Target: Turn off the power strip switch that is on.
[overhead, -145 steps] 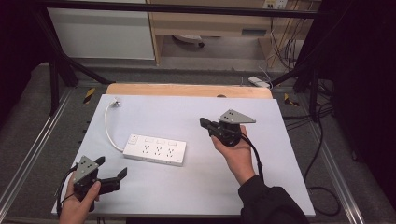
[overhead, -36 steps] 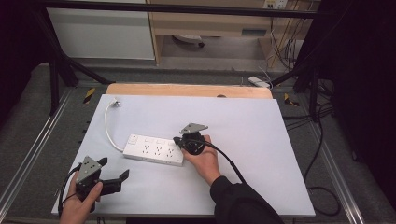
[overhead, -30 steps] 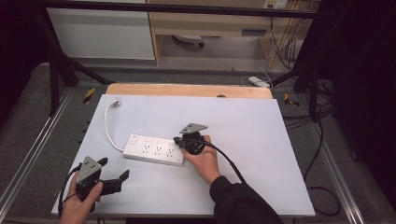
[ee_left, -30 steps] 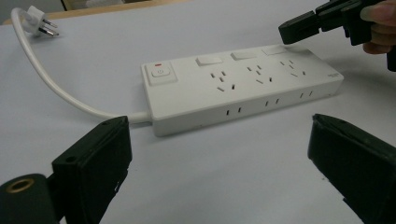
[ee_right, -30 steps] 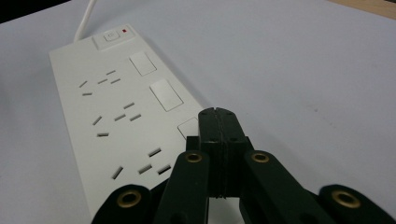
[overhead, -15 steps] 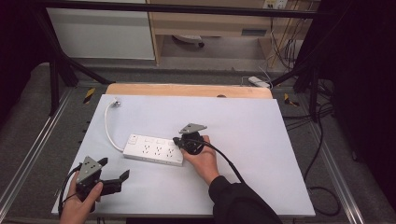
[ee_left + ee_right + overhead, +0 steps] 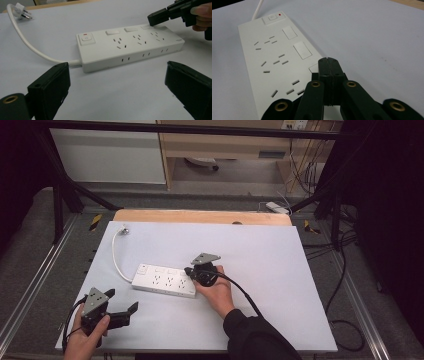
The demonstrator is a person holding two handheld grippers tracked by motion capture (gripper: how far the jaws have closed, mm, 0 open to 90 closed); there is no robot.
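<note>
Since moments ago, closed right gripper [image 7: 328, 61] stays pressing power strip [image 7: 165, 280]; left gripper [image 7: 120, 306] spread.

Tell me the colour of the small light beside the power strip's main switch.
Red light, clearest in the right gripper view.

One white power strip [image 7: 164, 281] is seen on the worktop [image 7: 280, 250], with one cord and one plug [image 7: 123, 228] at 11 o'clock. Three socket groups, three rocker switches and one main button [image 7: 86, 39] are counted on it.

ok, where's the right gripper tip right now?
High view: the right gripper, shut, sits mid-table on the right end of the power strip; its tips rest on the end rocker switch.
</note>
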